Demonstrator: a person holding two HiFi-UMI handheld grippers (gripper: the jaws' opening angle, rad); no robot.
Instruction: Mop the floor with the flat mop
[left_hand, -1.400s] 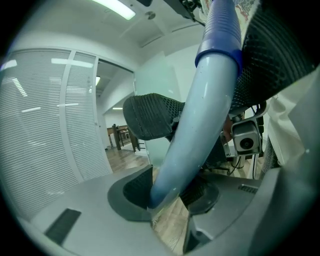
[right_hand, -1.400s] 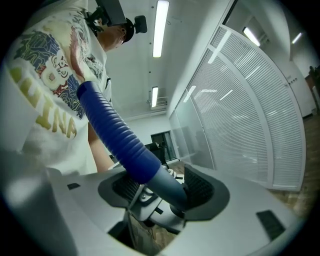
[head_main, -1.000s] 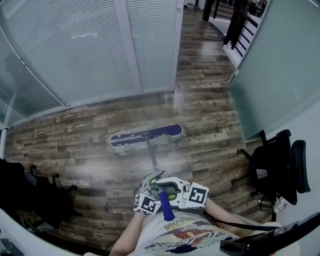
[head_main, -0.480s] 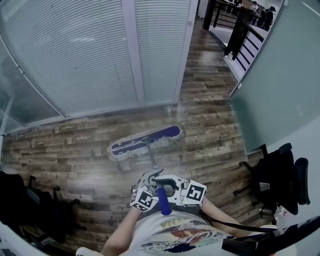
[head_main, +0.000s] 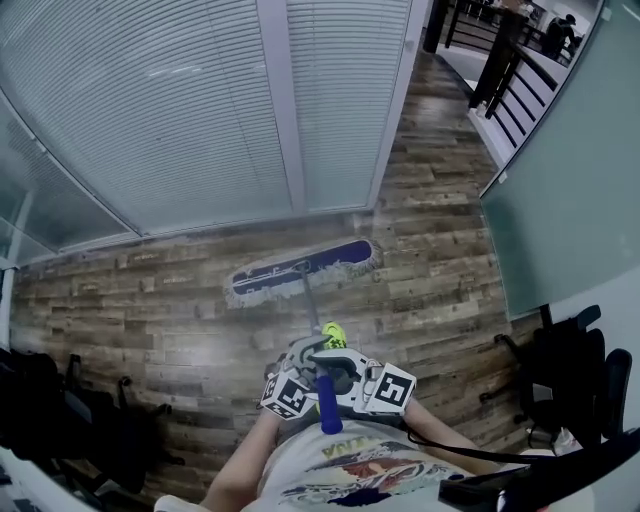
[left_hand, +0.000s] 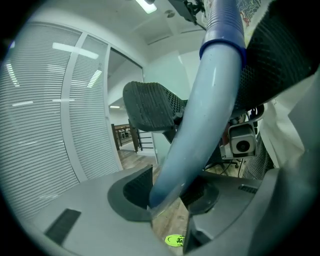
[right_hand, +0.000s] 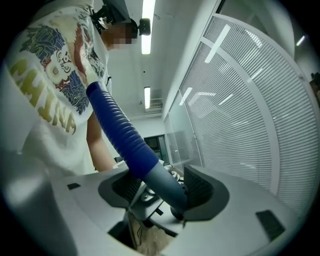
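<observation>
Holding the mop handle (head_main: 327, 405) close in front of my body, I have both grippers closed on it from opposite sides: the left gripper (head_main: 305, 370) comes in from the left and the right gripper (head_main: 345, 375) from the right. Each gripper view shows the pole running between the pads and pressed by them, just below the ribbed blue grip (right_hand: 117, 132). The two grips sit almost together, and I cannot tell which is lower on the pole. From there the thin shaft (head_main: 311, 300) runs away from me and down, leaning slightly left, to the mop head (head_main: 300, 272). The head lies flat on the wooden floor (head_main: 170, 330), well ahead of both grippers and a little to their left. Its long axis runs left to right across the planks, the right end set somewhat farther than the left, so it crosses the shaft. Beyond it, near but not touching, stands the glass wall with blinds (head_main: 180, 110). I judge the next stroke will turn on keeping that head square to the push.
</observation>
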